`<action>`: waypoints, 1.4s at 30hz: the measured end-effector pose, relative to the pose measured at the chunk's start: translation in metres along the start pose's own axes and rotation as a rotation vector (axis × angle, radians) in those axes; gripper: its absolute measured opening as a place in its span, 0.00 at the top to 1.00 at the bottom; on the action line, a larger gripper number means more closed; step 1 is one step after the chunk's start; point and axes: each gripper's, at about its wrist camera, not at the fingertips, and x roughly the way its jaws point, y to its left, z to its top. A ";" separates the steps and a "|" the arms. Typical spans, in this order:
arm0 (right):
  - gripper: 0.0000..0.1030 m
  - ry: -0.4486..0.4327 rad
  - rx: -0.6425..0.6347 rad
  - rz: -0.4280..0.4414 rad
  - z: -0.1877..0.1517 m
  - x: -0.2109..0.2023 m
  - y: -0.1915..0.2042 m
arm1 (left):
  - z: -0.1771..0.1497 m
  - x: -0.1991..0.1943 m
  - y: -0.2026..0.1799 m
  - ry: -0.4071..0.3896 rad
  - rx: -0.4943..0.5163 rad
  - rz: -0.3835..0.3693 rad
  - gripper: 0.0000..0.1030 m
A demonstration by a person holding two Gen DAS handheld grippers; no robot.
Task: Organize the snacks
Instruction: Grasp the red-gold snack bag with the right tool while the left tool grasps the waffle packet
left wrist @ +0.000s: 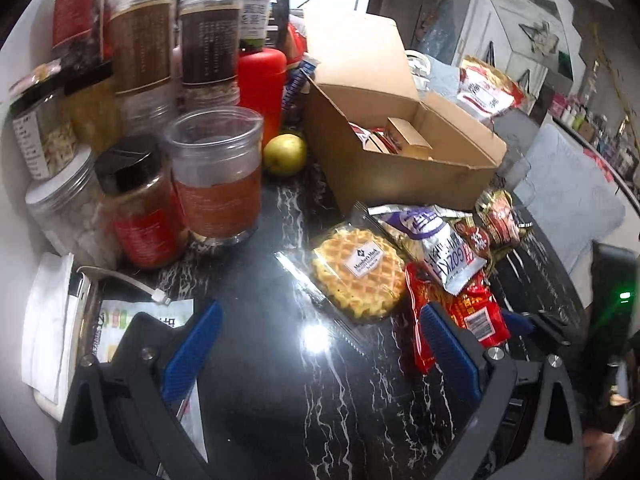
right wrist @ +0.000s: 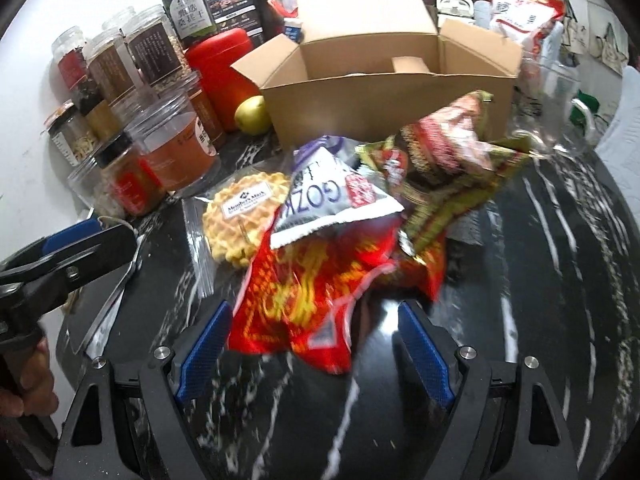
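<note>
Black marble countertop [left wrist: 260, 380], white veins, strong glare. Working left to right from my grippers.

Far left of my left gripper [left wrist: 316, 344]: crowd of jars [left wrist: 216, 172], stacked and packed tight, with a red canister [left wrist: 262, 84] and a yellow-green fruit [left wrist: 285, 153] behind them. Left gripper hovers over bare counter, jaws spread wide, holding nothing.

Ahead of it: wrapped waffle [left wrist: 360, 272], sticker reads "Member's Mark". Just right of that, a white-purple pouch [left wrist: 444, 248] printed "GOZK…", rest cut off, lying on the red packet [left wrist: 460, 320]. Small red-gold sachets [left wrist: 500, 220] further right. Cardboard box [left wrist: 400, 148] sits beyond the pile, flaps open, a few items already inside. My guess is that's the destination.

Right gripper [right wrist: 316, 344]: jaws wide apart, nothing gripped, red packet [right wrist: 304, 292] directly ahead with its near edge between the finger pads. White pouch [right wrist: 332, 200] overlaps it; a red-green bag [right wrist: 440, 152] sits past that. One jar label at far left reads as Chinese text; can't read the other labels.

Risks:
- Closing on the red packet likely drags the pouch lying on it, or slides it off toward the counter edge.
- Crinkly film is slippery; a corner pinch could let go on the lift.
- Squeezing hard may crush the contents.
- Left gripper swinging left could topple the jar stack.
- Grippers are close together, so a collision is possible.
</note>
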 end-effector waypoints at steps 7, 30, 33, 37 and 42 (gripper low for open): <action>0.17 0.033 0.014 0.021 0.008 0.022 0.003 | 0.001 0.005 0.005 0.001 0.008 -0.005 0.02; 0.61 0.058 0.008 0.063 -0.014 -0.001 -0.015 | 0.000 0.007 -0.020 0.020 0.047 -0.028 0.02; 0.61 0.053 0.026 0.066 -0.023 -0.018 -0.024 | 0.000 0.008 -0.030 0.014 0.065 -0.031 0.02; 0.61 0.030 0.064 0.041 -0.029 -0.039 -0.041 | 0.001 0.014 -0.047 0.013 0.092 -0.045 0.02; 0.61 -0.018 0.105 0.012 -0.032 -0.060 -0.062 | 0.005 0.027 -0.056 0.027 0.123 -0.042 0.02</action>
